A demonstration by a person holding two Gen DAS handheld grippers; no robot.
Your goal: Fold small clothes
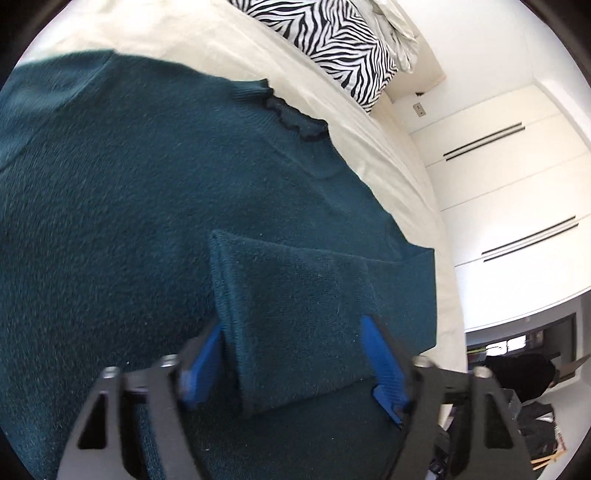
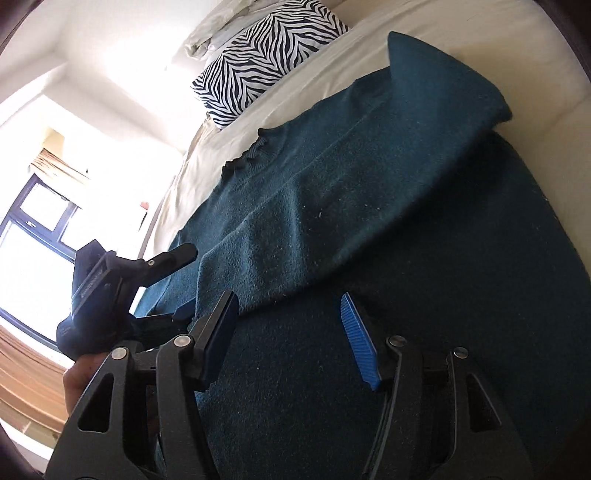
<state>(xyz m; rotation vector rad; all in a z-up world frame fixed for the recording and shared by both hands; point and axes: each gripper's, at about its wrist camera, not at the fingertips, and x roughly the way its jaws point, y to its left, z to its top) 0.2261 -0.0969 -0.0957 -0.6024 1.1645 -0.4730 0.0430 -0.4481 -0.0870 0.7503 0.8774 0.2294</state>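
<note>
A dark teal knit sweater (image 1: 147, 192) lies flat on a cream bed sheet (image 1: 207, 40), its frilled collar (image 1: 291, 114) pointing toward the pillows. One sleeve (image 1: 299, 314) is folded across the body. My left gripper (image 1: 291, 332) is open, its blue pads on either side of that sleeve's cuff end. In the right wrist view the sweater (image 2: 369, 221) fills the frame, with the other sleeve (image 2: 369, 192) folded diagonally over the body. My right gripper (image 2: 288, 314) is open and empty just above the sweater. The left gripper (image 2: 155, 280) shows at the left edge of that view.
A zebra-print pillow (image 1: 332, 48) and crumpled white bedding (image 1: 395, 26) lie at the head of the bed. White wardrobe doors (image 1: 517, 177) stand beyond the bed's edge. A window (image 2: 33, 229) and curtains show in the right wrist view. Dark clutter (image 1: 532, 406) sits on the floor.
</note>
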